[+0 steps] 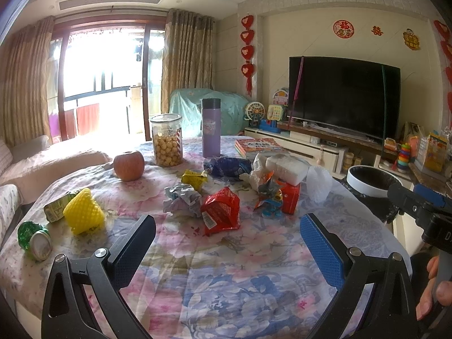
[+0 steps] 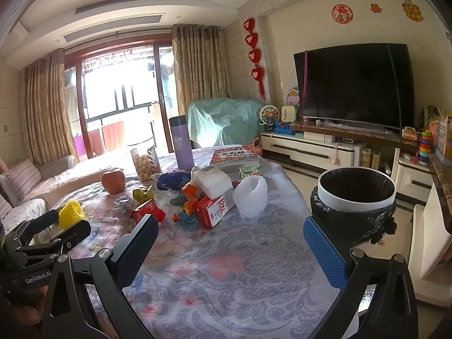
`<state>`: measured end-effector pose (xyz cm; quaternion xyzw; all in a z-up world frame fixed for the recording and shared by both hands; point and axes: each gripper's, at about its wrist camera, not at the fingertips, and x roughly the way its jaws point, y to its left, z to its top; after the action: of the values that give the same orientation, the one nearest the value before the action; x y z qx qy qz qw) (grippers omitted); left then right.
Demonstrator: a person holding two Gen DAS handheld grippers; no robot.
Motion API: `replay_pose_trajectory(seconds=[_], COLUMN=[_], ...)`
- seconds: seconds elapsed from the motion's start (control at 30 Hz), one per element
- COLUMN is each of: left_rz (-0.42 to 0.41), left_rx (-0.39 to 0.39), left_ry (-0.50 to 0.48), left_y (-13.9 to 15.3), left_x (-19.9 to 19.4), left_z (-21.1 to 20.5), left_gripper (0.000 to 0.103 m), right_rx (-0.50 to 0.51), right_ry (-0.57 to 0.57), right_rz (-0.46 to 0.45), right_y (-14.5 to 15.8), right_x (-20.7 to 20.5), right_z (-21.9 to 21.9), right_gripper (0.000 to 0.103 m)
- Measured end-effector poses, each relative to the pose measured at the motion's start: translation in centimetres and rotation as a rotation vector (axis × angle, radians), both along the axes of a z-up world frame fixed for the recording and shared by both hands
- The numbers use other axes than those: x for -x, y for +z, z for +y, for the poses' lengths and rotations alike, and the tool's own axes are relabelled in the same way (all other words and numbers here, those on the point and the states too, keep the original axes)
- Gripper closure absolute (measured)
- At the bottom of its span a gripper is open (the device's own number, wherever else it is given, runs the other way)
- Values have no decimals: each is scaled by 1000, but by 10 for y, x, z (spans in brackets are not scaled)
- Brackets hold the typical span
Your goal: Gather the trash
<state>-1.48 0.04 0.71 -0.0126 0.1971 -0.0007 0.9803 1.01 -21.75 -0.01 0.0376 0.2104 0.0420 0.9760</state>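
Left gripper (image 1: 227, 237), right gripper (image 2: 230, 238): black frames, silver screws, blue textured pad.

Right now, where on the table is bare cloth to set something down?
Free: the near floral tablecloth between the open left gripper and open right gripper, below the red crinkled wrapper. Crowded: the middle, around the crumpled paper ball and red carton.
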Motion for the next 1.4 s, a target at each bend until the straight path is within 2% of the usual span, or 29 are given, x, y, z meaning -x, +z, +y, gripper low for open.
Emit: replay_pose_trajectory(seconds=[0.43, 0.87, 1.1, 1.4], left_rz=[50, 159, 222, 296], left_rx=[11, 38, 41, 51], left_ry=[-6, 23, 24, 19], left_y=[-13, -29, -36, -46], left_x=[-20, -77, -110, -155], left_z=[3, 18, 18, 13], left_gripper=[1, 1, 1, 11], right_rx=[-26, -62, -82, -81], right_ry=[21, 47, 25, 24], right_rz=[43, 131, 195, 267], right_y=[-8, -25, -37, -45], right_x=[-14, -53, -82, -128], right_z=[-5, -11, -26, -38], right_gripper=[0, 0, 0, 2])
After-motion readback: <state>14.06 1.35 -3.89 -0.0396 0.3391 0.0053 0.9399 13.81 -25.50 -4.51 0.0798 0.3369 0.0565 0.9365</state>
